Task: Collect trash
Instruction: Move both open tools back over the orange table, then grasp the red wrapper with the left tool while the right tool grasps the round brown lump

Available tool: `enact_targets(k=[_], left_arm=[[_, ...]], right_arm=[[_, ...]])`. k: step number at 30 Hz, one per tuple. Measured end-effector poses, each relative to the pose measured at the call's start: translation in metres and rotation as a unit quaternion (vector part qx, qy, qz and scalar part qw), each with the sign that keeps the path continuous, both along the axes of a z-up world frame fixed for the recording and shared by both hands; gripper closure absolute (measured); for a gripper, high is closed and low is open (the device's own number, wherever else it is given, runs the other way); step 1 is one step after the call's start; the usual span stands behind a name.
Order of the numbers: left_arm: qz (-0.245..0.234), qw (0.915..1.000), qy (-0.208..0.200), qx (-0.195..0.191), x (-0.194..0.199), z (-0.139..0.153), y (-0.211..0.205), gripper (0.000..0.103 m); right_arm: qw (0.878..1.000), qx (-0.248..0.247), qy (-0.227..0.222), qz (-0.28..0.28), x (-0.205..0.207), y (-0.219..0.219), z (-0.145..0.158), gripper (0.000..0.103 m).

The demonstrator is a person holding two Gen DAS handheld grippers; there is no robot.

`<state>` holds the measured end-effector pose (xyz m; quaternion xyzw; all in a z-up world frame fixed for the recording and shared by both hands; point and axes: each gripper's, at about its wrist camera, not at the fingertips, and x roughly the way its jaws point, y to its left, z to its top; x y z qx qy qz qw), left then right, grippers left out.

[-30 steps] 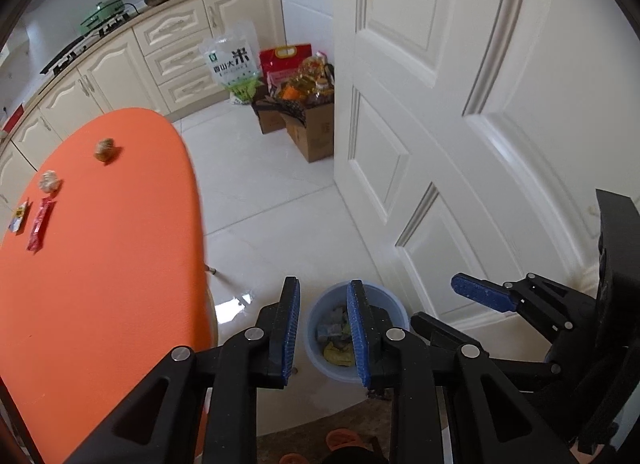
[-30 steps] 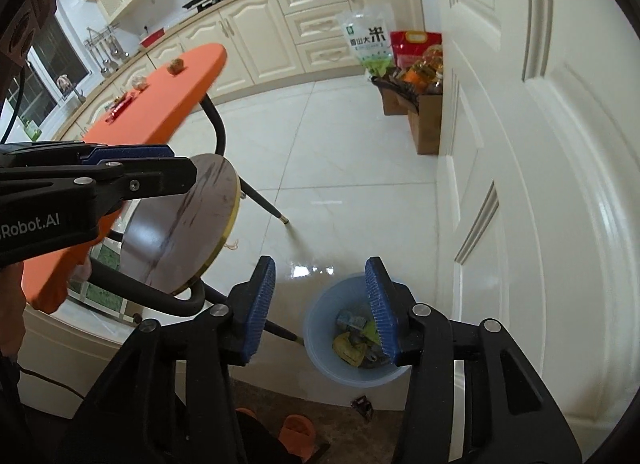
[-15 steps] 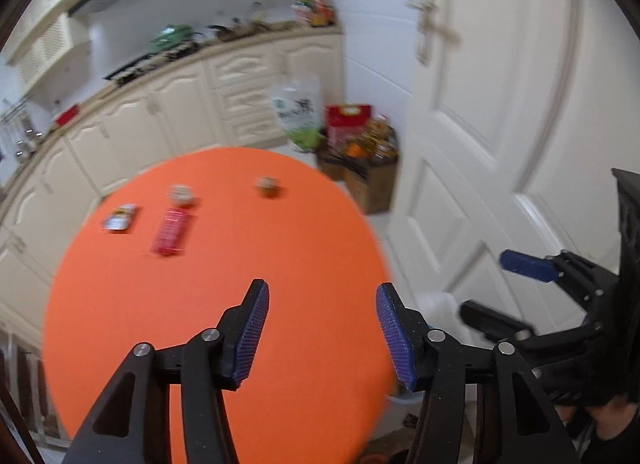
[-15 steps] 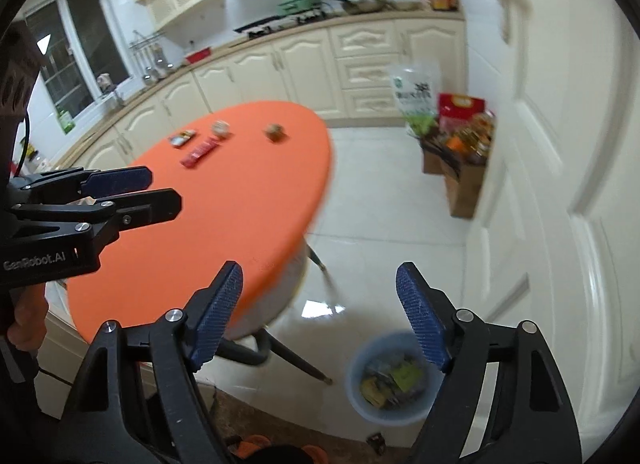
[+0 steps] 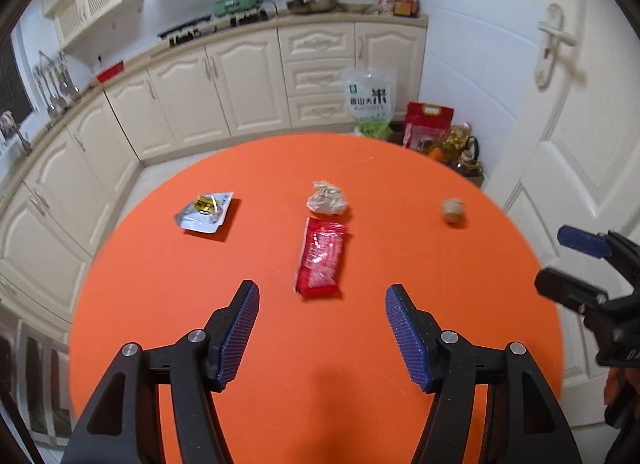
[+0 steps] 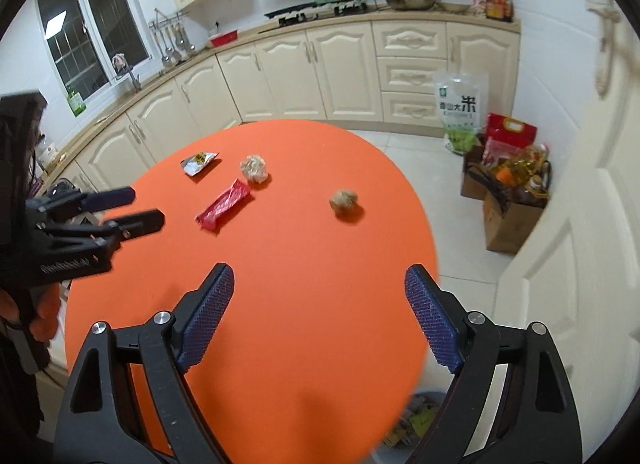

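— Four scraps lie on the orange table [image 5: 200, 304]: silver packet [image 5: 205, 212], crumpled paper [image 5: 327, 203], red wrapper [image 5: 321, 257], brown ball [image 5: 453, 211]. Risks?

— My left gripper [image 5: 322, 338] and right gripper [image 6: 318, 318] hang empty, jaws just spread wide. That ball could roll off if nudged. A second ago both hovered over the bin [image 6: 416, 420]; now they face the table.

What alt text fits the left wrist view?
The open, empty left gripper hovers over an orange table holding a red wrapper, crumpled paper, a silver packet and a brown ball.
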<state>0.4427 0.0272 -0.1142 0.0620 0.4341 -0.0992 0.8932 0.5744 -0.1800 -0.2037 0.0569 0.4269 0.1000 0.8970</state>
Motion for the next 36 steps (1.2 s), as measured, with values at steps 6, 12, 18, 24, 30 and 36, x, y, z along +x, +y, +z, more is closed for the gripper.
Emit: enact_targets(k=[6,12,18,24,30,36], left_arm=[[0.011,0.9991,0.042,-0.004,0.06,-0.033,0.007,0.042],[0.006,0.9987,0.051,0.003,0.104,-0.05,0.001,0.05],[-0.02,0.9991,0.032,0.021,0.103,-0.056,-0.011,0.086],[-0.03,0.9989,0.03,0.018,0.097,-0.058,-0.011,0.094],[-0.023,0.999,0.039,-0.001,0.087,-0.05,0.0,0.094],[-0.021,0.9995,0.024,-0.008,0.057,-0.032,-0.001,0.094]], right_arm=[[1.0,-0.002,0.015,-0.001,0.048,-0.003,-0.024,0.017],[0.999,0.0,0.033,-0.007,0.076,-0.011,-0.048,0.017],[0.999,-0.007,0.042,-0.002,0.091,-0.008,-0.057,0.017],[0.998,-0.036,0.043,0.014,0.099,0.008,-0.058,0.029],[0.993,-0.105,0.038,0.027,0.094,0.026,-0.061,0.069],[0.998,-0.05,0.028,0.033,0.073,0.011,-0.049,0.077]])
